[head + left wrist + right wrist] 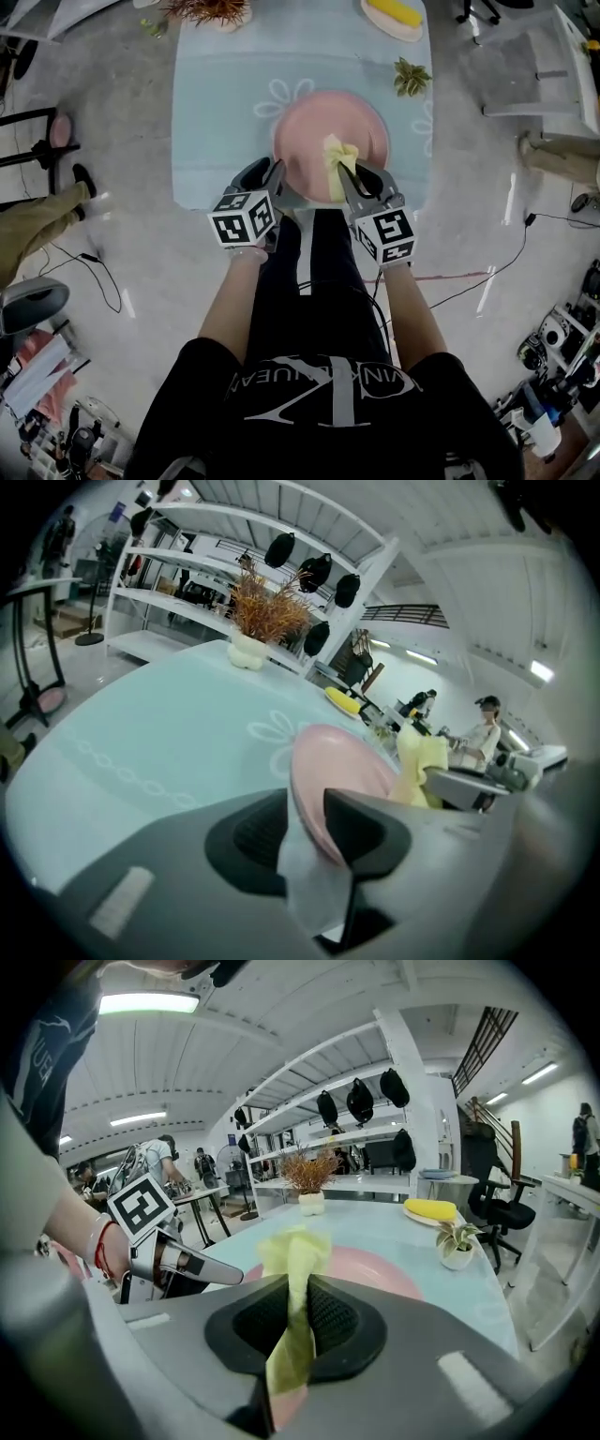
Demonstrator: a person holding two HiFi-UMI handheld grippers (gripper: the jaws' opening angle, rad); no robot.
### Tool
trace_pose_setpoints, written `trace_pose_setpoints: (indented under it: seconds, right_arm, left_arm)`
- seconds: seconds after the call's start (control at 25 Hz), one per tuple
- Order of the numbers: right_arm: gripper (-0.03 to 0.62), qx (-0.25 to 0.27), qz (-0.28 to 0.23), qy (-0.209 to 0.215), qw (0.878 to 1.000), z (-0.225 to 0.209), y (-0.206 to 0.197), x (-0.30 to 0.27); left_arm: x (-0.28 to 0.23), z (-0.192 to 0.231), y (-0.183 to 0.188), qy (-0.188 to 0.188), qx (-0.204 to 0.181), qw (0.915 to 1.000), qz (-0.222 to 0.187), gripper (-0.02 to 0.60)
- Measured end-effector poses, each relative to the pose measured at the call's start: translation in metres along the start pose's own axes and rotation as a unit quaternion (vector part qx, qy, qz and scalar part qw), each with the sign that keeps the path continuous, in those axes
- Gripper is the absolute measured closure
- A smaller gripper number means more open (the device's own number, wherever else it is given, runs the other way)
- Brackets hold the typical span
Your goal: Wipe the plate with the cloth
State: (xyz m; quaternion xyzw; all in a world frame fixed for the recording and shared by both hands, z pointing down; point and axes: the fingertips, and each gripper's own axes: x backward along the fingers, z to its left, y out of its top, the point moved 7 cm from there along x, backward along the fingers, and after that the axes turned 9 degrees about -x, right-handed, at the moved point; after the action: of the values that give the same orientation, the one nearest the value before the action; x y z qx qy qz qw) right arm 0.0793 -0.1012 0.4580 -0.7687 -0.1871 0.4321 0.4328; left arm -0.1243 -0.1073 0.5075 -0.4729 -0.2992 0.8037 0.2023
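The pink plate (328, 131) lies at the near edge of the tabletop (225, 112), a little right of the middle. The left tongs (314, 832) are clamped on its near rim, one jaw above and one below. The right tongs (298, 1321) are closed tight on a bunched yellow cloth (295, 1251), whose loose end stands up over the plate's near right part. The plate looks stiff, smooth and likely breakable, so the rim pinch suits steadying it. The cloth is soft and light; gripped mid-fold, its free tuft should flatten under gentle pressure.
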Motion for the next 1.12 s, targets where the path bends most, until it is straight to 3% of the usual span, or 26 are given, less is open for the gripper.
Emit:
trace_pose_setpoints:
  seconds: [0.24, 0.52, 0.68, 0.88, 1.12]
  right_arm:
    - [0.553, 0.03, 0.036, 0.025, 0.999, -0.004, 0.003, -0.027]
    - [0.553, 0.099, 0.102, 0.033, 0.989, -0.006, -0.004, -0.059]
    - [0.552, 0.184, 0.142, 0.035, 0.972, -0.004, -0.011, -0.083]
    - [0.553, 0.264, 0.15, 0.061, 0.951, 0.009, -0.012, -0.109]
    - [0.554, 0.382, 0.146, 0.059, 0.911, 0.013, -0.006, -0.136]
  left_arm:
    - [-0.008, 0.002, -0.004, 0.002, 0.035, 0.9994, 0.002, 0.581]
    - [-0.012, 0.004, -0.003, 0.01, 0.048, 0.9988, -0.008, 0.581]
    - [-0.013, 0.005, -0.004, 0.01, 0.057, 0.9983, -0.012, 0.581]
    - [-0.014, 0.004, -0.004, 0.014, 0.064, 0.9977, -0.016, 0.581]
    - [-0.015, 0.004, -0.007, 0.018, 0.073, 0.9968, -0.028, 0.581]
